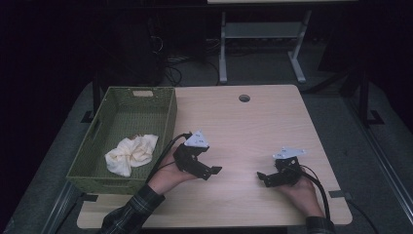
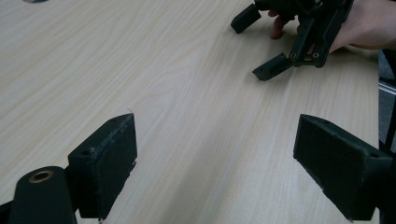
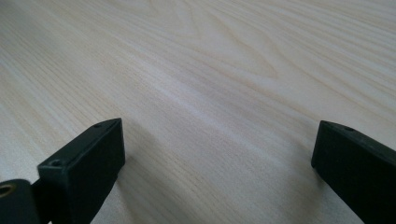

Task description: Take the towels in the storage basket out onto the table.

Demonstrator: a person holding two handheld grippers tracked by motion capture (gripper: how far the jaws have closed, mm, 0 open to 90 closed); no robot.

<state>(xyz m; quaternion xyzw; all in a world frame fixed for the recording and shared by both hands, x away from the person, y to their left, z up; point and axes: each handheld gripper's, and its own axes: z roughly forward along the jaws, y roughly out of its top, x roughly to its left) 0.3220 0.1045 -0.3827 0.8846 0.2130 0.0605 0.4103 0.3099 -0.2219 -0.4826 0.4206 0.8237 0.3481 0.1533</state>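
Dark room surrounds a light wooden table (image 1: 253, 126); a second desk frame stands well behind it on the floor.

1. Layout. We see a green woven basket (image 1: 168, 117) at the table's left edge. A cream cloth (image 1: 130, 153) lies crumpled inside it, toward the near end, resting on the basket floor.

2. Left gripper (image 1: 213, 170). Held low over the tabletop just right of the basket, tips pointing toward the table centre. Left gripper view: both pads wide apart w/ bare wood between them. Jaws spread, nothing held.

3. Right gripper (image 1: 263, 178). Held near the table's right front, tips pointing left toward the other unit; the two are apart, not touching. Right gripper view: pads far apart, bare wood grain between. Jaws spread, nothing held.

4. Progress, as we judge it. Cloth sits fully in the basket, clear of both grippers, so a put-away step appears complete. Approx. nothing else lies on the tabletop to handle. If the job is instead to take the cloth out, no reach toward it is under way: the left unit is nearest but faces away from the basket.
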